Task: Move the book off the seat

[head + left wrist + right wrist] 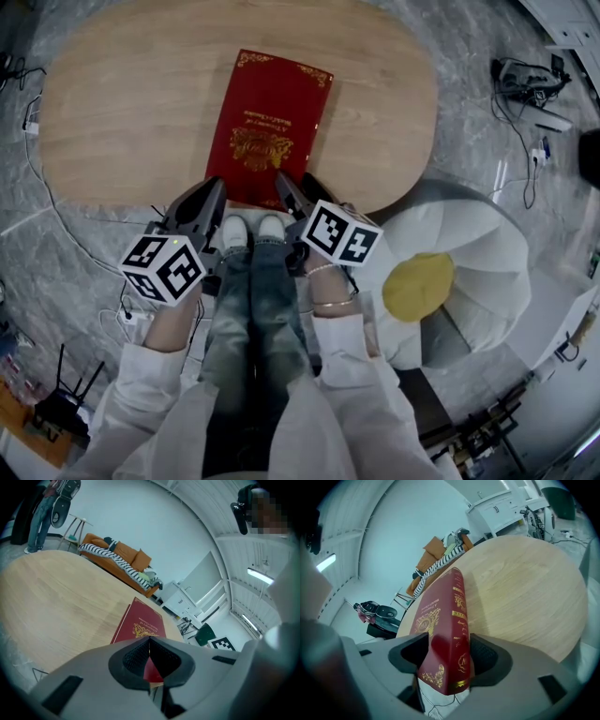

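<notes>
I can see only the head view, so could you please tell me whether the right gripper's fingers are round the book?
Observer: Yes. In the right gripper view the book has its spine corner between the fingers of the right gripper, which look slack rather than clamped.
Operator: Thank you. And the other one?
Observer: The left gripper has its fingers together at the tips and holds nothing. Only a red sliver of book shows through the gap behind them.
Operator: Does that spine corner rest on the table?
Observer: No, it juts past the edge of the table. No wood shows beneath it.
</notes>
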{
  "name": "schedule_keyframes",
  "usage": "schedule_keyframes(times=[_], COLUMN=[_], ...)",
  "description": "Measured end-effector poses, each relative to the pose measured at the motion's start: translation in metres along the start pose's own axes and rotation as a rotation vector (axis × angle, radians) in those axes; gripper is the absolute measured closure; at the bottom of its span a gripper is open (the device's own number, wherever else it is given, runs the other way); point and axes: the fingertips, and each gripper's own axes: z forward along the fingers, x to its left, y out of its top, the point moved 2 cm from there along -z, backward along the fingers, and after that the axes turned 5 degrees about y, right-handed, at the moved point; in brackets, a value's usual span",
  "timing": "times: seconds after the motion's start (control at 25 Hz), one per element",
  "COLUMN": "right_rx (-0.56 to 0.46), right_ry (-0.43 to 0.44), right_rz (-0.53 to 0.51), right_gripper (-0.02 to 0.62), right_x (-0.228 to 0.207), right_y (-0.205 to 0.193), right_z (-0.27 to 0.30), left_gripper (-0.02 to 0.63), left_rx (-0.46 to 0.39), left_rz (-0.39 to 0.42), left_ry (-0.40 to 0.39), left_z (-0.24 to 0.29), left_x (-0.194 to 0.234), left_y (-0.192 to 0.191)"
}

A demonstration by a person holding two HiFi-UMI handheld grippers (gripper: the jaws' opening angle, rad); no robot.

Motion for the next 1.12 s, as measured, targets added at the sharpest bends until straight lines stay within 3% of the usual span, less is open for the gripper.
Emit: schedule_keyframes(times=[0.36, 0.72, 1.0, 1.12], right_rx=[-0.054, -0.168, -0.318, -0.377], right_ry=[0.012, 0.057, 0.208, 0.256], right_rz=[-0.016, -0.068, -0.037, -0.077], right_gripper=[0.318, 0.319, 0.322, 0.353], right_x=[0.019, 0.093, 0.178, 0.22], right_y=[0.019, 0.063, 0.111, 0.14], right_z=[-0.025, -0.065, -0.112, -0.138], left_gripper=[0.6, 0.6, 0.6, 0.6], left_rx=[0.006, -0.049, -0.076, -0.099], left_rz=[0.026, 0.059, 0.116, 0.141], left_ry=[-0.014, -0.055, -0.113, -0.126], left_z=[-0.018, -0.055, -0.087, -0.105], left_x=[-0.018, -0.059, -0.099, -0.119], left_y=[0.009, 0.068, 0.108, 0.135])
